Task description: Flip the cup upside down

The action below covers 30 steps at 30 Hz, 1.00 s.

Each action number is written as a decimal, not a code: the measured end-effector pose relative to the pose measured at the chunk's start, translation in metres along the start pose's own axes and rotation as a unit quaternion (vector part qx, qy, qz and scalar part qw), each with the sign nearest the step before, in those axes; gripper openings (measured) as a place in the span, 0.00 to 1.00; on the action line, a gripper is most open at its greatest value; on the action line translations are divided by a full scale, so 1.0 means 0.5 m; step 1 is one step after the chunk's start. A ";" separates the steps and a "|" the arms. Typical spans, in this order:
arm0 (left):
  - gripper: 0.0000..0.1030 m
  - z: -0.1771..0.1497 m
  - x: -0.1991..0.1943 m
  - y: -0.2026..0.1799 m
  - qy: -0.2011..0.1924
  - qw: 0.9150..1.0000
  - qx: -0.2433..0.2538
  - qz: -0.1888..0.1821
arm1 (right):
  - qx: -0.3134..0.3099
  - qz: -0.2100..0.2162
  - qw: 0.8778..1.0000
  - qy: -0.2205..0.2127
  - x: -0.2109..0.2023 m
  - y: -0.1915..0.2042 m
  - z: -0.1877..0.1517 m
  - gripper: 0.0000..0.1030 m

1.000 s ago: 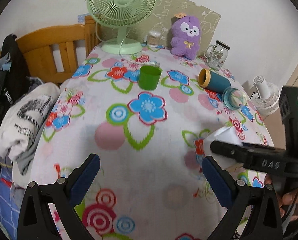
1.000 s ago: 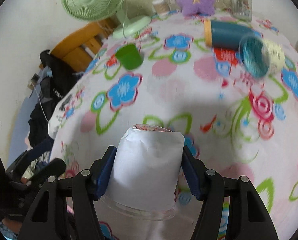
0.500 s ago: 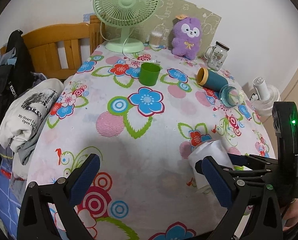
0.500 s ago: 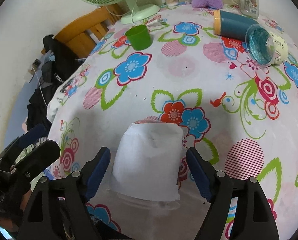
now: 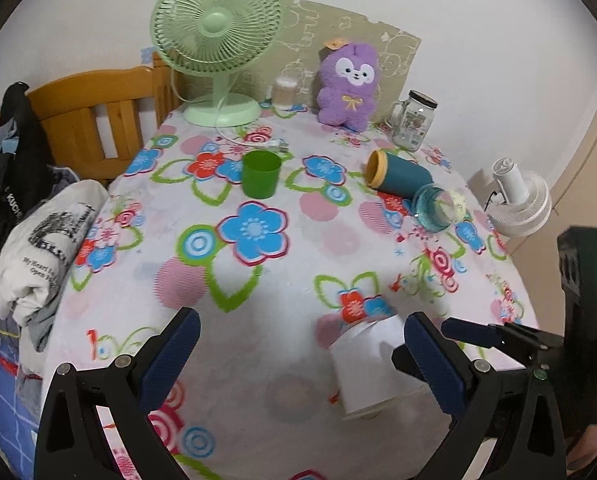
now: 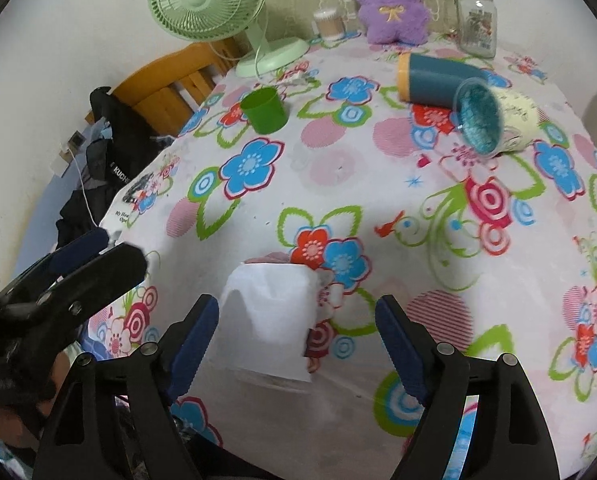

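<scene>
A clear plastic cup with a white paper sleeve point(image 6: 272, 316) stands upside down, rim on the floral tablecloth, near the table's front edge; it also shows in the left wrist view point(image 5: 372, 364). My right gripper point(image 6: 298, 330) is open, its jaws spread either side of the cup and clear of it. My left gripper point(image 5: 298, 356) is open and empty, just left of the cup. The right gripper's fingers point(image 5: 474, 330) reach in from the right in the left wrist view.
A green cup point(image 5: 260, 174) stands upright mid-table. A blue tumbler point(image 5: 398, 174) and a glass cup point(image 5: 438, 208) lie on their sides at the right. A green fan point(image 5: 216, 60), purple plush toy point(image 5: 348, 84) and glass jar point(image 5: 414, 120) line the back. Clothes point(image 5: 38, 248) hang at left.
My right gripper has let go of the cup, opened wide and drawn back a little. The cup now stands upside down on the cloth.
</scene>
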<state>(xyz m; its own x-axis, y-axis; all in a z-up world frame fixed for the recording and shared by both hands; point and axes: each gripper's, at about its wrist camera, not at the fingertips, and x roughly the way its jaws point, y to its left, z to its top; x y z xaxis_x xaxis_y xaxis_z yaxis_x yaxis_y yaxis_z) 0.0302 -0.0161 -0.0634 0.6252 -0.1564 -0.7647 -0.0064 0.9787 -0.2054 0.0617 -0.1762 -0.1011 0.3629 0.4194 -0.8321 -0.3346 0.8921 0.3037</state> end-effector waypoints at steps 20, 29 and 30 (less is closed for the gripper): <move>1.00 0.010 0.130 -0.111 0.078 0.997 0.013 -0.004 | 0.073 -0.015 0.997 -0.023 -0.065 -0.186 -0.041 0.81; 1.00 -0.010 0.179 -0.116 0.135 0.990 0.021 0.017 | 0.090 -0.004 0.996 -0.024 -0.058 -0.205 -0.048 0.81; 1.00 -0.011 0.184 -0.116 0.140 0.990 0.021 0.019 | 0.091 -0.004 0.996 -0.024 -0.058 -0.206 -0.048 0.81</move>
<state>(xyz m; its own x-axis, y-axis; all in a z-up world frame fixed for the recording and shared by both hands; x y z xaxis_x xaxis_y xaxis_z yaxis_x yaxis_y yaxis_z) 0.0839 -0.0882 -0.1253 0.3844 -0.1439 -0.9119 0.0103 0.9884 -0.1516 0.0646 -0.2845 -0.1193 0.4078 0.4168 -0.8124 -0.1707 0.9089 0.3806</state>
